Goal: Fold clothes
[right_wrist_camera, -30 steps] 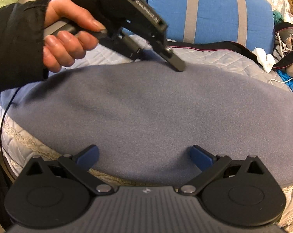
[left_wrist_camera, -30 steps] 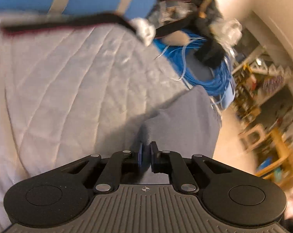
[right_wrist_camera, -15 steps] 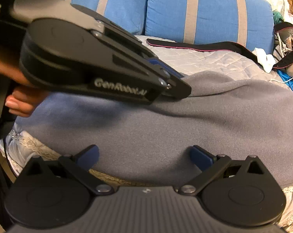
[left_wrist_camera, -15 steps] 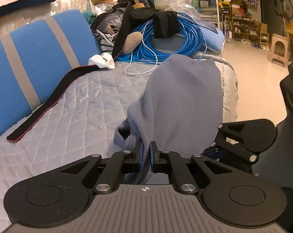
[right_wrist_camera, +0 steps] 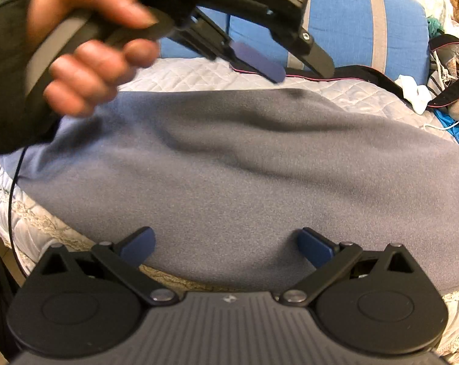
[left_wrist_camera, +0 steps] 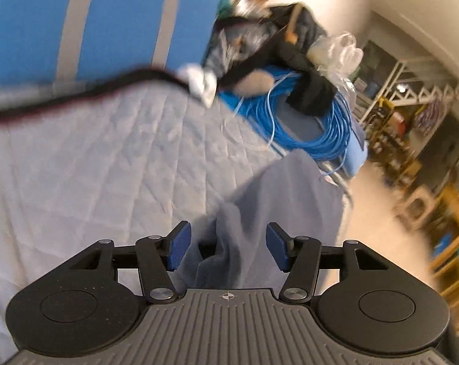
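While both the left gripper (left_wrist_camera: 226,251) and right gripper (right_wrist_camera: 226,248) are spread wide, releasing the grey fleece garment (right_wrist_camera: 244,176), nothing is grasped. I think each should pinch one near corner, then lift evenly toward the far edge.

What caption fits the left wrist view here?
Left gripper open over a bunched edge of grey cloth on a quilted bed, blue cable coil beyond.
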Available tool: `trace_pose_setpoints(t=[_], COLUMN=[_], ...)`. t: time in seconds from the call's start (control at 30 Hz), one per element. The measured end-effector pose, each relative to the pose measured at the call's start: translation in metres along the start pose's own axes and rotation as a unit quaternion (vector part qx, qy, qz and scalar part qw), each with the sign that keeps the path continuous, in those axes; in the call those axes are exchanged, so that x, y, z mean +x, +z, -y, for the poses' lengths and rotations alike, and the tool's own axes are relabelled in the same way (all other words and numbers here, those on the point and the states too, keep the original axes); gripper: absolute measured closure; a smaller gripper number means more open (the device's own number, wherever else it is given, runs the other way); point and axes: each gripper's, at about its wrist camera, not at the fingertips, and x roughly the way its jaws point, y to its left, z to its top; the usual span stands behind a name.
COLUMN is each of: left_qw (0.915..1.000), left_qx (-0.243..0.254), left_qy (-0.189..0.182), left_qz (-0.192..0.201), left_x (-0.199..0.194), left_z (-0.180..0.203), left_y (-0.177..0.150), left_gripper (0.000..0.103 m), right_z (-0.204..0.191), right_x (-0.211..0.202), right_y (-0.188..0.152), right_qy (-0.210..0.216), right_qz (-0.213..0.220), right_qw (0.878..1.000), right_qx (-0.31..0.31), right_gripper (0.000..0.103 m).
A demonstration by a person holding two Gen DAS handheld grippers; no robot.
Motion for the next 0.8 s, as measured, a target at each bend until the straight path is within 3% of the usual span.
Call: trace_pose_setpoints(t=[0.13, 0.27, 0.37, 0.5, 0.57, 0.7, 0.8], left_qw=[0.9928, 0.9802, 0.9711, 0.9591, 0.9586, 0.9698, 0.9798], left_qx=[-0.072, -0.122, -0.161, -0.218, -0.228, -0.201, -0.165], left_qy=[-0.048, -0.1, -0.121, -0.15, -0.148, -0.133, -0.108], left_qz=[-0.083, -0.12, -0.129, -0.101, -0.083, -0.035, -0.033], left_x=[0.027, 0.046, 0.063, 0.082, 0.089, 0.087, 0.077], left_z=[-0.026, -0.04, -0.05, -0.063, -0.064, -0.052, -0.037], left_y=[0.009, 0.011, 0.014, 0.02, 0.025, 0.036, 0.041], left_gripper=[0.05, 0.05, 0.048, 0.048, 0.049, 0.049, 0.049], right_z=[0.0, 0.0, 0.002, 0.002, 0.001, 0.002, 0.002], right_x=[0.0, 0.0, 0.002, 0.002, 0.002, 0.002, 0.002], right_y=[0.0, 0.0, 0.002, 0.002, 0.002, 0.003, 0.003], right_qy=[0.001, 0.001, 0.002, 0.002, 0.002, 0.003, 0.005], right_qz=[0.0, 0.001, 0.0, 0.0, 0.0, 0.001, 0.002], right_qw=[1.0, 1.0, 1.0, 1.0, 1.0, 1.0, 1.0], right_qx=[0.001, 0.002, 0.003, 0.003, 0.003, 0.004, 0.005], right_gripper=[0.0, 0.0, 0.0, 0.0, 0.0, 0.0, 0.0])
